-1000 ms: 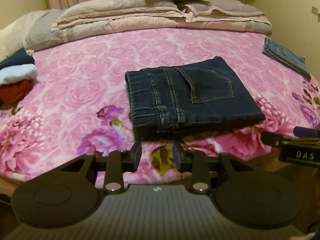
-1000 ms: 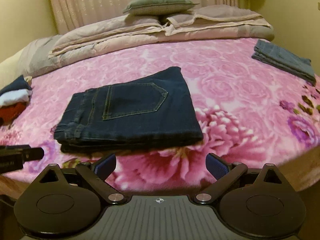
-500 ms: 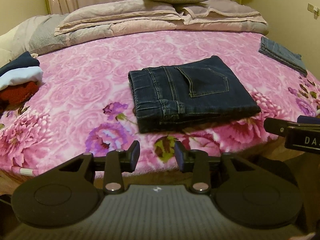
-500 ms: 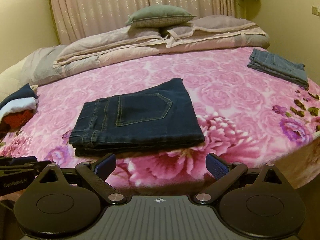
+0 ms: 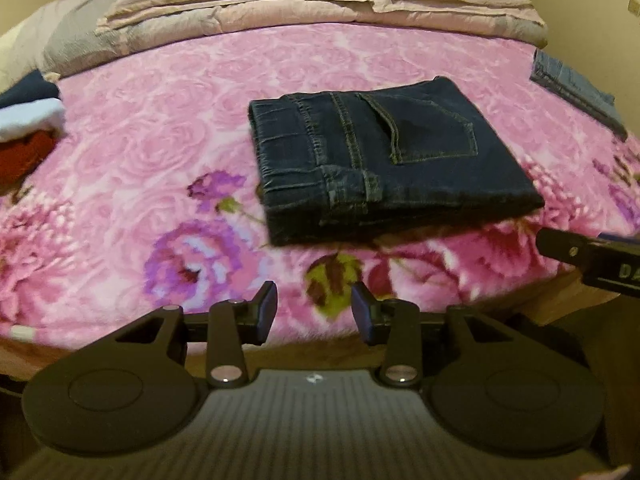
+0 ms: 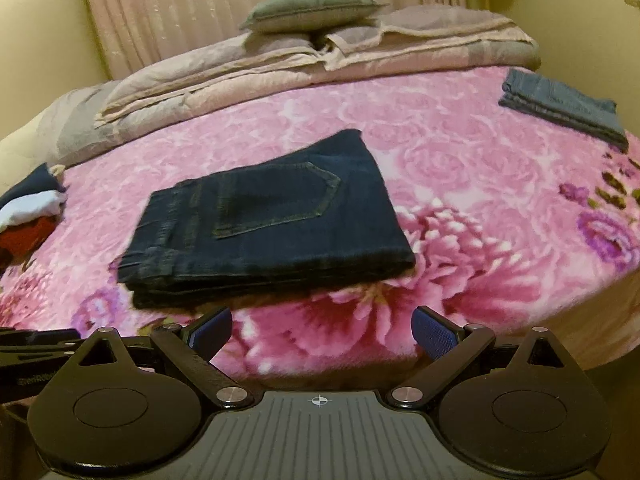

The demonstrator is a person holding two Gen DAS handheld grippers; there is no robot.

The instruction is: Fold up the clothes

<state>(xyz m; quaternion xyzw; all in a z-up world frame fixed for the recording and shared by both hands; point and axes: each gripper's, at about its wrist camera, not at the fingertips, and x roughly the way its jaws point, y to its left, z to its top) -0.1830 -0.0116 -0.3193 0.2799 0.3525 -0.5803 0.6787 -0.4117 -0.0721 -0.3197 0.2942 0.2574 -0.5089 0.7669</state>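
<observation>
A pair of dark blue jeans [image 5: 384,160] [image 6: 272,224] lies folded into a flat rectangle on the pink floral bed cover [image 5: 160,120] [image 6: 460,168], back pocket up. My left gripper [image 5: 314,312] hovers at the bed's near edge, short of the jeans, open by a narrow gap with nothing between its pads. My right gripper [image 6: 322,330] hangs open wide near the front edge, also empty and apart from the jeans. The right gripper's body [image 5: 592,256] shows at the right rim of the left wrist view.
Folded lighter blue jeans [image 6: 560,108] [image 5: 576,88] rest at the bed's far right. A pile of navy, white and red clothes [image 6: 28,212] [image 5: 24,132] sits at the left edge. Folded quilts [image 6: 312,64] and a green pillow [image 6: 312,8] line the headboard end.
Both grippers pulled back from the bed edge half a second ago and have now drifted forward again. The left view has tipped downward. The jeans have not moved.
</observation>
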